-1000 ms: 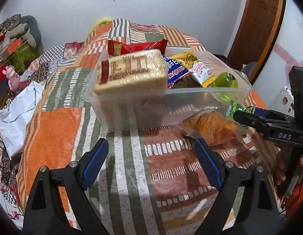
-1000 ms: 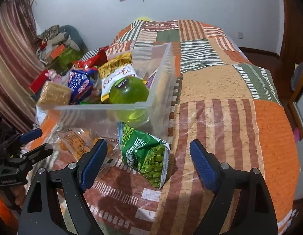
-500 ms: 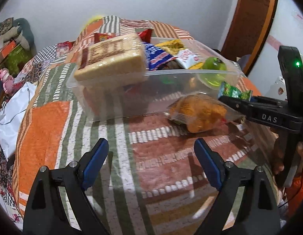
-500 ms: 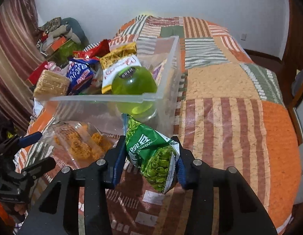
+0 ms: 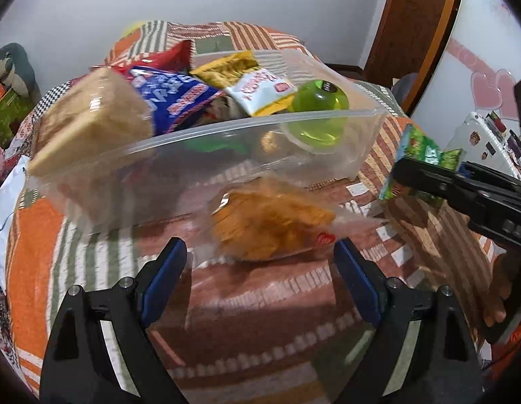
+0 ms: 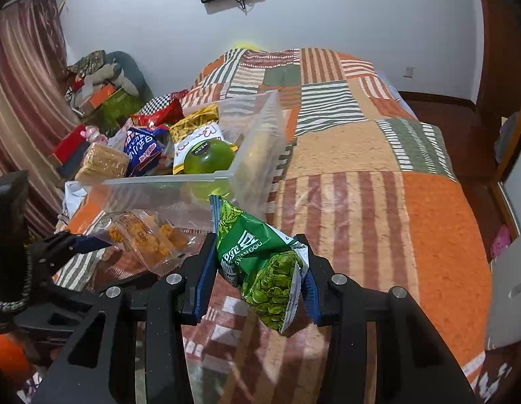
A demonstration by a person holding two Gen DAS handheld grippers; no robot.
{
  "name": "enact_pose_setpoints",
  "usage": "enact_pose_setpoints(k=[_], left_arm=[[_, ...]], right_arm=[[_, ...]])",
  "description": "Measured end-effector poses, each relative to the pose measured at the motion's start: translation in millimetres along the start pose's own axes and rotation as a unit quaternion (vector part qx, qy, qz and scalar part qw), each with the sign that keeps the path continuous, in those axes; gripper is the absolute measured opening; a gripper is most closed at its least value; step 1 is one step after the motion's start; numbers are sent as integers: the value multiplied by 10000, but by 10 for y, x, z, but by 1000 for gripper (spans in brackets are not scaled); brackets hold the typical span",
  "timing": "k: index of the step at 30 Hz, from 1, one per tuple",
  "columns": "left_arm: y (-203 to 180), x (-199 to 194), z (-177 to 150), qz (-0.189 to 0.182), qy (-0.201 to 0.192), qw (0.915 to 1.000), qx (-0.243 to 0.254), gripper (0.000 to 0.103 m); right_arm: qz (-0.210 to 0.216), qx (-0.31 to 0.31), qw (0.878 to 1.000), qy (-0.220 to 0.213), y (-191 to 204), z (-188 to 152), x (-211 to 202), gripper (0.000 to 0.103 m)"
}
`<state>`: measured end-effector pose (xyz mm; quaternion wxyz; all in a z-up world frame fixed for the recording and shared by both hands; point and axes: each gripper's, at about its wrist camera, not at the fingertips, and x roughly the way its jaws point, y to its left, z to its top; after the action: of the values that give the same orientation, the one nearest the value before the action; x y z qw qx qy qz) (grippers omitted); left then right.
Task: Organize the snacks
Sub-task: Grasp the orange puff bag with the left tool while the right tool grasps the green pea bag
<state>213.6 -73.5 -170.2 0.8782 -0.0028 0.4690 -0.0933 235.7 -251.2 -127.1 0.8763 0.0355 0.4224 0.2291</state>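
A green pea packet (image 6: 247,235) hangs just above the bedspread, pinched between the blue pads of my right gripper (image 6: 257,276), which is shut on it. In the left wrist view the same packet (image 5: 422,148) sticks up from the right gripper's black fingers at the right edge. A clear bag of orange snacks (image 5: 270,225) lies on the bed against the front wall of the clear plastic bin (image 5: 227,131). My left gripper (image 5: 258,252) is open, its tips either side of the bag's near edge and not touching it. The bin holds a wafer block (image 5: 92,124), a blue packet (image 5: 173,97), other packets and a green round bottle (image 5: 317,101).
The bin stands on a patchwork bedspread (image 6: 361,202) whose right half is bare. White cloth (image 5: 4,202) hangs at the bed's left edge. Boxes and toys (image 6: 99,94) pile by the curtain. A wooden door (image 5: 418,27) lies beyond the bed.
My right gripper closed on the green pea packet and lifted it off the bed. My left gripper moved forward and right to the orange snack bag, staying open.
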Motion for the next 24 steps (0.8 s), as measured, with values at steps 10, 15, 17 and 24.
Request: enact_pose_setpoints(k=[10,15,17,24], left_arm=[[-209,157,243,304,-107,9994,130,90],[-312,143,271,359,-305,9985,284,90],[-330,102,275,318,-480,9976,374,88],[-375,27,256,229,-621,9964,526,66]], right_arm=[[261,21,9997,5,-4,-26,6,41],[243,-98,9997,-10,58,-34,5,41],[244,-84,9997,-10,54,-33,2,41],[261,60,9996,-61,-4,-33,-52,41]])
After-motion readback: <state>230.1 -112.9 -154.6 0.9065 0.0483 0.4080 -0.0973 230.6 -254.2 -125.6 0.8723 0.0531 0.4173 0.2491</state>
